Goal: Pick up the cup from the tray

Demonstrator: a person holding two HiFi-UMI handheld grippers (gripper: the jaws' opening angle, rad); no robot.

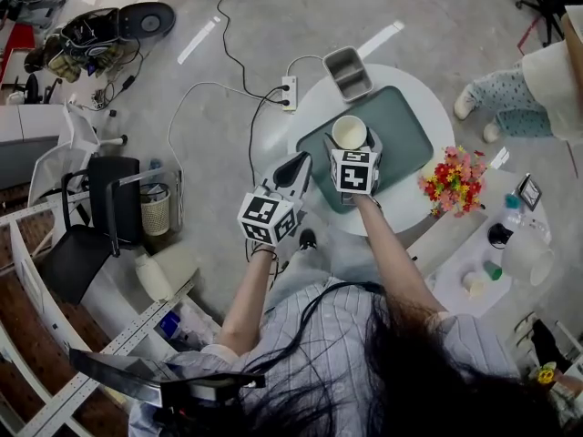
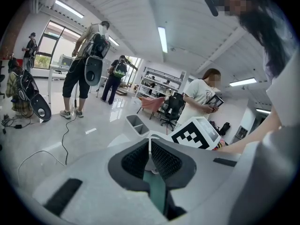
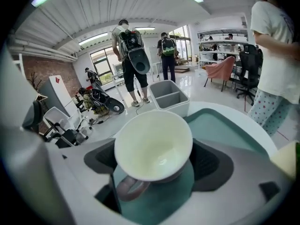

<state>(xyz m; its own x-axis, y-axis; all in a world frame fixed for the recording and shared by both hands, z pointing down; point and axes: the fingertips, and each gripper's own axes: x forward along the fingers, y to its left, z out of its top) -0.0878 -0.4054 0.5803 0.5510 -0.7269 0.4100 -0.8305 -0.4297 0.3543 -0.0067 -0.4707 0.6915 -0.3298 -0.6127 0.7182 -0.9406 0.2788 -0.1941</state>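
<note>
A white cup (image 1: 349, 132) stands on the teal tray (image 1: 401, 126) on the round white table (image 1: 414, 85). My right gripper (image 1: 352, 147) is around it. In the right gripper view the cup (image 3: 153, 144) fills the space between the dark pads (image 3: 213, 165), its handle toward me, and the pads stand off its wall: open. My left gripper (image 1: 299, 164) is at the tray's near left corner. In the left gripper view its jaws (image 2: 150, 161) are nearly together, with a thin teal edge of the tray (image 2: 157, 191) between them.
A grey two-part bin (image 1: 346, 71) sits at the table's far edge behind the tray. Red and yellow flowers (image 1: 453, 178) stand at the table's right. A power strip (image 1: 289, 92) with cables lies on the floor to the left. A person (image 1: 510, 98) stands close at the right.
</note>
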